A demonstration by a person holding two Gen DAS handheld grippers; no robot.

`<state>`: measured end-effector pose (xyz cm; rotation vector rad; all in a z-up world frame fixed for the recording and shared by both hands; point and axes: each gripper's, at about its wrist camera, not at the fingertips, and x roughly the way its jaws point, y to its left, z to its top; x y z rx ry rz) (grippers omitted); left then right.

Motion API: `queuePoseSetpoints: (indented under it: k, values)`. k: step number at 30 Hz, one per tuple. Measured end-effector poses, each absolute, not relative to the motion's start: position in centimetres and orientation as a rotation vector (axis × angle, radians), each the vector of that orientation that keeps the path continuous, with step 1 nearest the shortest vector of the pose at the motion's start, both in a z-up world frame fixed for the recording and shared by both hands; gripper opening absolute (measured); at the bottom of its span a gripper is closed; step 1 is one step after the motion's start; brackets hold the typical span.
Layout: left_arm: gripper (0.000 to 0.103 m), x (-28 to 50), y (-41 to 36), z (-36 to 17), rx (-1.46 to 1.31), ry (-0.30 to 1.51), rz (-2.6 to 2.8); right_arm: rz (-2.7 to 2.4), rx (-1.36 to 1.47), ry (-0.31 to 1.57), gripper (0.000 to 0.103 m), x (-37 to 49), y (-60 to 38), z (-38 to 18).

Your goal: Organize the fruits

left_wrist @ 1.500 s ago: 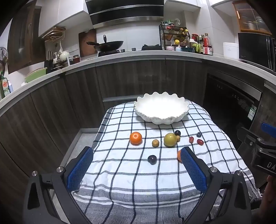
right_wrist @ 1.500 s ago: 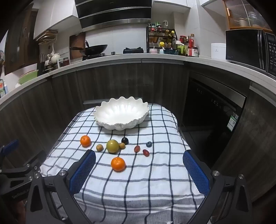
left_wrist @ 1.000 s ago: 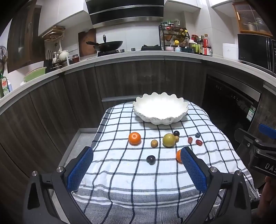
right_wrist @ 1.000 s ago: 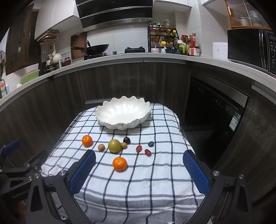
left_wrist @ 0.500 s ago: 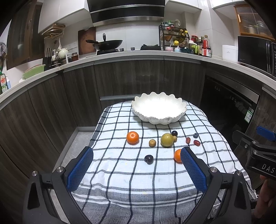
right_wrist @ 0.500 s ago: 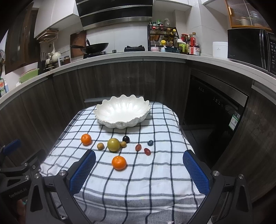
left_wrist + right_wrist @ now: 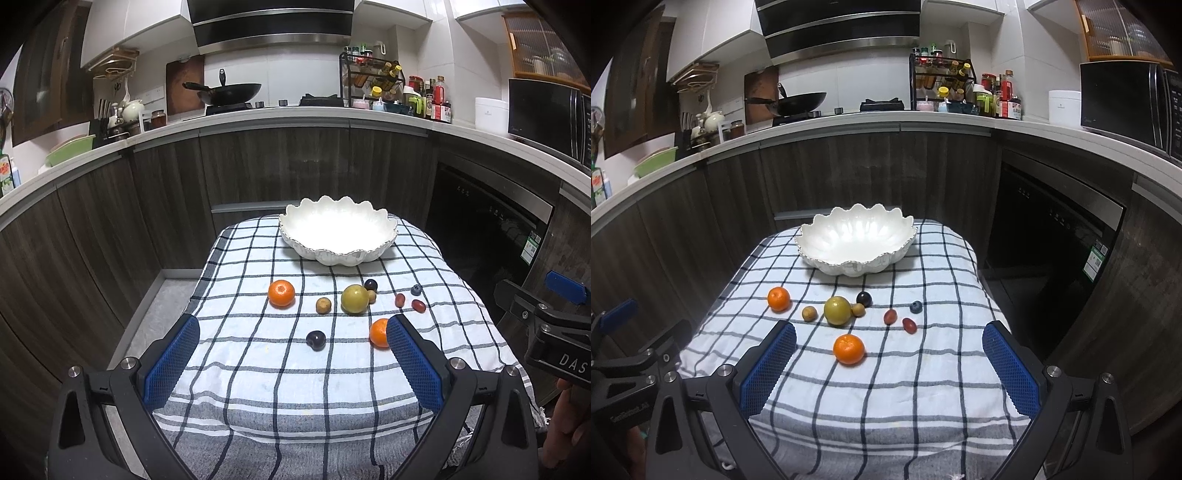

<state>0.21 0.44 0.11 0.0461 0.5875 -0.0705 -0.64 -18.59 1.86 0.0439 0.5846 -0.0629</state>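
A white scalloped bowl (image 7: 338,254) (image 7: 827,264) stands empty at the far end of a checked cloth (image 7: 258,376) (image 7: 923,398). In front of it lie several fruits: two oranges (image 7: 281,294) (image 7: 378,333) (image 7: 778,299) (image 7: 849,349), a yellow-green fruit (image 7: 354,299) (image 7: 837,311), a dark plum (image 7: 316,340), small brown, red and blue ones. My left gripper (image 7: 290,334) hovers open over the near cloth, nothing between its fingers. My right gripper (image 7: 889,338) is open too, the near orange lying ahead between its fingers.
Dark wooden cabinets ring the table, with a dishwasher (image 7: 1056,236) on the right. A worktop behind carries a wok (image 7: 229,90), a spice rack (image 7: 369,81) and a microwave (image 7: 1126,96). The other gripper shows at each frame's edge (image 7: 554,332) (image 7: 624,354).
Both views have shifted only slightly; the table and fruits sit a little differently in frame. No fruit has moved and both grippers have stayed open.
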Motion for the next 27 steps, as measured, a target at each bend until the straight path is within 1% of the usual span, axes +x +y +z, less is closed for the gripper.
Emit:
queuePoseSetpoints:
  k: [27]
  values:
    - [0.103,-0.27,0.76,0.39,0.051,0.556,-0.065,-0.060,0.049,0.553,0.102,-1.29,-18.75,2.61]
